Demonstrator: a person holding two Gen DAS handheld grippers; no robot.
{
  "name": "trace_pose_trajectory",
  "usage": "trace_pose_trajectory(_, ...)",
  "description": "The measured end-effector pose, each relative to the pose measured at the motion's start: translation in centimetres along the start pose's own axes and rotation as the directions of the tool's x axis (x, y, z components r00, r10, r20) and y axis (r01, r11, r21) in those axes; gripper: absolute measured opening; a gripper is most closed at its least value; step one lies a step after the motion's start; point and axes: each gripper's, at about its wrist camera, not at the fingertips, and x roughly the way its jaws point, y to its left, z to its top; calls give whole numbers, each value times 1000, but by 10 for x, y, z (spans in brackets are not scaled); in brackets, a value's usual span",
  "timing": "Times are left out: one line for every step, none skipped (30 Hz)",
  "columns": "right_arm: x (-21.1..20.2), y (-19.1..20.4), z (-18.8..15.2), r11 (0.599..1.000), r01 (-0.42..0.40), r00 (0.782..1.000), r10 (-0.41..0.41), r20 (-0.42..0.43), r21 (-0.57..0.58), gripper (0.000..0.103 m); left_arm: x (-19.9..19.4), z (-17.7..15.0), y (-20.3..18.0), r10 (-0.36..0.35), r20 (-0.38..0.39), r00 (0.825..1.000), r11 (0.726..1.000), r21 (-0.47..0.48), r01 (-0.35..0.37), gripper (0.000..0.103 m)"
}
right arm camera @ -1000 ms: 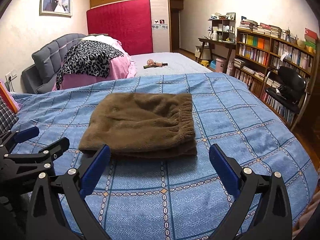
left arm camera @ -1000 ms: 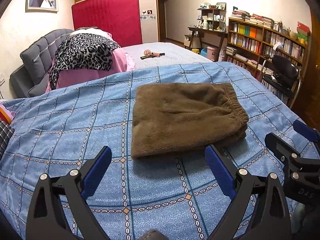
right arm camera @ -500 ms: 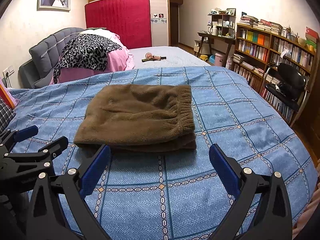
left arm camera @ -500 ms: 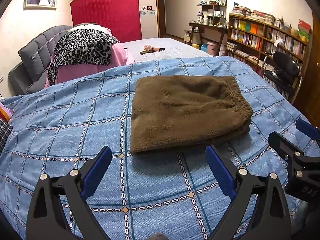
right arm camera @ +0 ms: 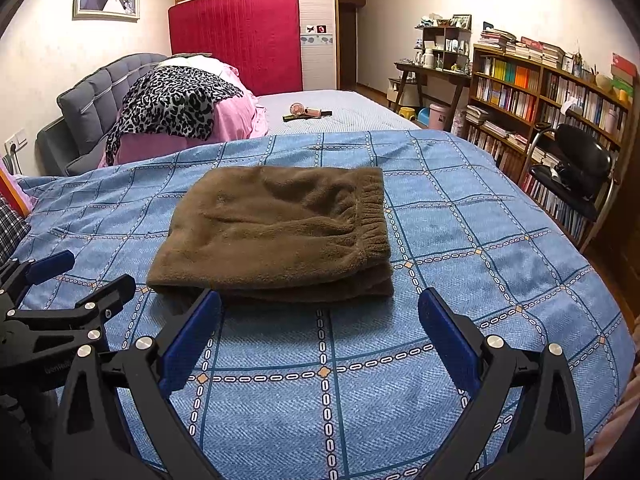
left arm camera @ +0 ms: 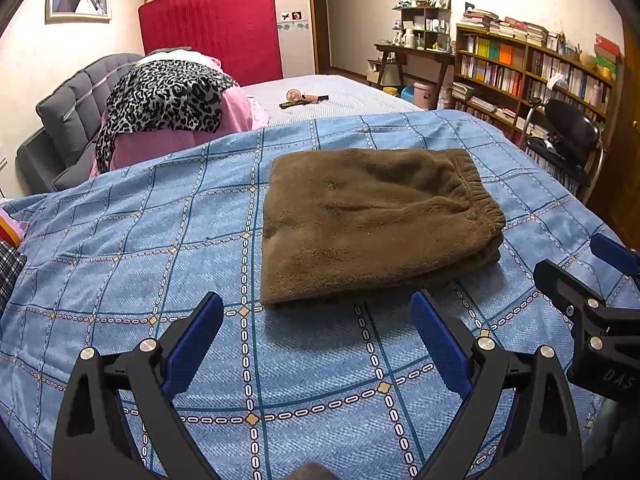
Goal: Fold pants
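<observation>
Here the brown pants (left arm camera: 372,224) lie folded into a compact, layered rectangle on the blue checked bedspread (left arm camera: 132,240), the elastic waistband turned to the right side. Just short of their near edge, the left gripper (left arm camera: 316,312) and the right gripper (right arm camera: 320,310) hover side by side above the spread, each with its blue-padded jaws spread wide and holding nothing. Farther off stand a grey headboard (right arm camera: 92,96) draped with a leopard-print cloth (right arm camera: 172,100), and a bookshelf (right arm camera: 548,92) along the right wall.
</observation>
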Motion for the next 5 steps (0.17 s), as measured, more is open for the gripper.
trace_pose_trajectory(0, 0, 0, 1000, 1, 1000, -1, -1, 1, 100, 1, 0, 0, 5, -3, 1000, 1000, -6, -5, 94)
trace_pose_trajectory(0, 0, 0, 1000, 2, 1000, -2, -3, 1, 100, 1, 0, 2, 6, -7, 1000, 1000, -14, -6, 94)
trace_pose_trajectory(1, 0, 0, 1000, 2, 1000, -2, -5, 2, 100, 2, 0, 3, 5, -11, 1000, 1000, -22, -5, 94)
trace_pose_trajectory(2, 0, 1, 1000, 3, 1000, -3, -8, 4, 100, 4, 0, 5, 4, -18, 1000, 1000, -30, -5, 94)
trace_pose_trajectory(3, -1, 1, 1000, 4, 1000, -4, -12, 6, 100, 5, 0, 6, 3, -24, 1000, 999, -33, -4, 94)
